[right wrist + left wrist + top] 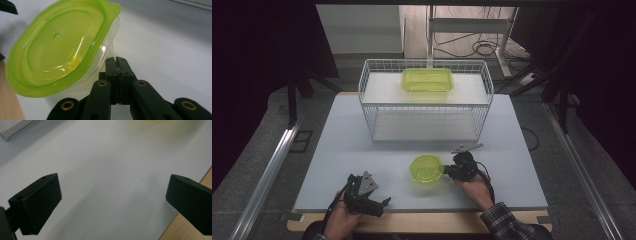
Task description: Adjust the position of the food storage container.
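Note:
A small round clear container with a lime-green lid sits on the white table near the front middle. My right gripper lies at the container's right side, its jaws shut flat against each other with nothing between them; the tips sit just under the lid's rim, close to the clear wall. At the front left, my left gripper rests low over the bare tabletop, jaws wide apart and empty. A larger rectangular green-lidded container stands on top of the white wire rack.
The wire rack spans the back middle of the white table, with an open shelf space underneath. The wooden front edge runs just beyond the left gripper. Metal rails and cables lie on the floor around the table.

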The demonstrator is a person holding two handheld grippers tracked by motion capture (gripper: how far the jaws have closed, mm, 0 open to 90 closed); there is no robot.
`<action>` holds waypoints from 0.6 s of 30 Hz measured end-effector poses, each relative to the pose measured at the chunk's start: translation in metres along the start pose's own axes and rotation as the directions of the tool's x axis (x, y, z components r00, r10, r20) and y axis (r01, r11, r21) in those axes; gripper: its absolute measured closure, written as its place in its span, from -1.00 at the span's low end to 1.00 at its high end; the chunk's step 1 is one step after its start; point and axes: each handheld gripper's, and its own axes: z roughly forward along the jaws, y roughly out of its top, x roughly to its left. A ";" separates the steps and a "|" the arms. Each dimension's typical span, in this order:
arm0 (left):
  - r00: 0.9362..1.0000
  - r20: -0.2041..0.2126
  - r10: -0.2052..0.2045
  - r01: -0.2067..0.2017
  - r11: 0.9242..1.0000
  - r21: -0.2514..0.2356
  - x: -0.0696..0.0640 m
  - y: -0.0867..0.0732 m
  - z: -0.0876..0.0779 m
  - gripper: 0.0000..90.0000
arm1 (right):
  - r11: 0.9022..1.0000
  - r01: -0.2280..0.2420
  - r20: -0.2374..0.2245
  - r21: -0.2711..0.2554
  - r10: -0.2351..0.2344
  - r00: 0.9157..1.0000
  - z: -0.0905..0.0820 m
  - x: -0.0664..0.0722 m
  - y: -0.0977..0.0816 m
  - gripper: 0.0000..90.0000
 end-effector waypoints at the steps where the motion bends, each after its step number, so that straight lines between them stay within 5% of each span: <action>1: 1.000 0.000 0.000 0.000 1.000 0.000 0.000 0.000 0.000 -1.00 | 1.000 0.000 0.000 0.000 0.000 1.000 0.000 0.000 0.000 0.95; 6: 1.000 0.003 -0.018 0.018 1.000 0.001 0.001 0.000 -0.001 -0.99 | 0.999 0.040 0.086 -0.022 -0.038 0.996 -0.017 -0.005 -0.001 0.78; 11: 0.999 0.016 -0.045 0.045 0.999 -0.006 0.002 0.001 -0.004 -0.99 | 0.998 0.053 0.116 -0.042 -0.048 0.992 -0.031 -0.009 -0.005 0.59; 15: 0.998 0.028 -0.063 0.063 0.998 -0.016 0.003 0.001 -0.005 -0.99 | 0.994 0.086 0.139 -0.063 -0.077 0.987 -0.049 -0.011 -0.011 0.26; 18: 0.999 0.015 -0.041 0.042 0.999 -0.012 0.002 0.001 -0.003 -0.99 | 0.993 0.087 0.143 -0.084 -0.074 0.987 -0.055 -0.013 -0.015 -0.16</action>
